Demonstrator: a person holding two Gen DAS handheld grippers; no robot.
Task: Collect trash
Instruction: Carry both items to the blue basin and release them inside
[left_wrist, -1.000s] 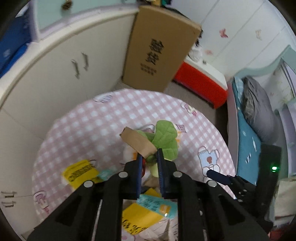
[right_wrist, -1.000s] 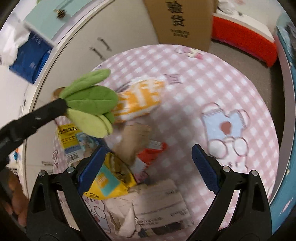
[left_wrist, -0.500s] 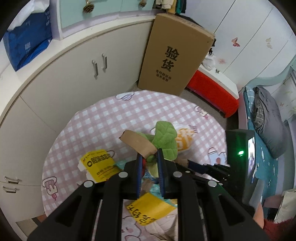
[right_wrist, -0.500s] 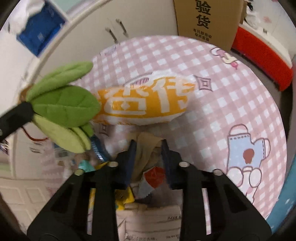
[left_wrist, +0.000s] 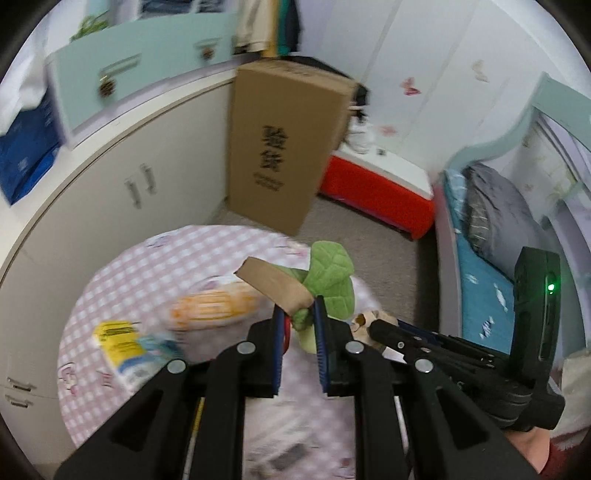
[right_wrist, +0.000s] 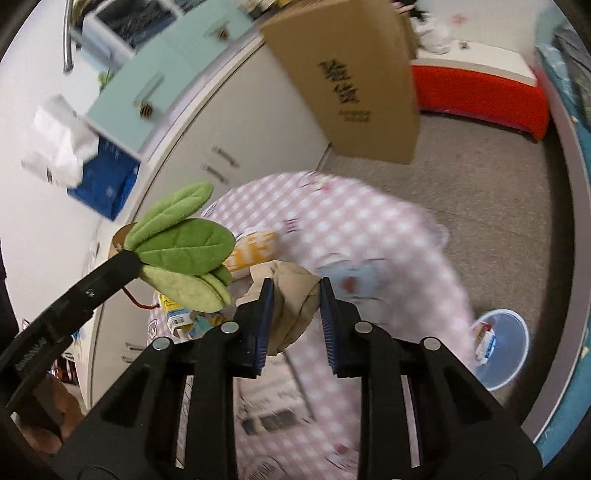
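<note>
My left gripper (left_wrist: 298, 309) is shut on a green plush leaf toy (left_wrist: 330, 284) with a brown cardboard tag (left_wrist: 275, 285), held above the pink checked round table (left_wrist: 147, 269). The toy also shows in the right wrist view (right_wrist: 181, 251). My right gripper (right_wrist: 295, 286) is shut on a crumpled beige wrapper (right_wrist: 291, 295), lifted above the table (right_wrist: 369, 236). An orange snack bag (left_wrist: 214, 308), a yellow packet (left_wrist: 118, 339) and printed paper (right_wrist: 273, 406) lie on the table.
A light blue bin (right_wrist: 504, 350) with some trash in it stands on the floor right of the table. A tall cardboard box (left_wrist: 284, 147) leans on white cabinets (left_wrist: 122, 192). A red bench (left_wrist: 376, 192) and a bed (left_wrist: 487, 266) are to the right.
My right gripper has lifted the beige wrapper off the table and swung right, so the blue bin comes into view. My left gripper has risen with the leaf toy still held.
</note>
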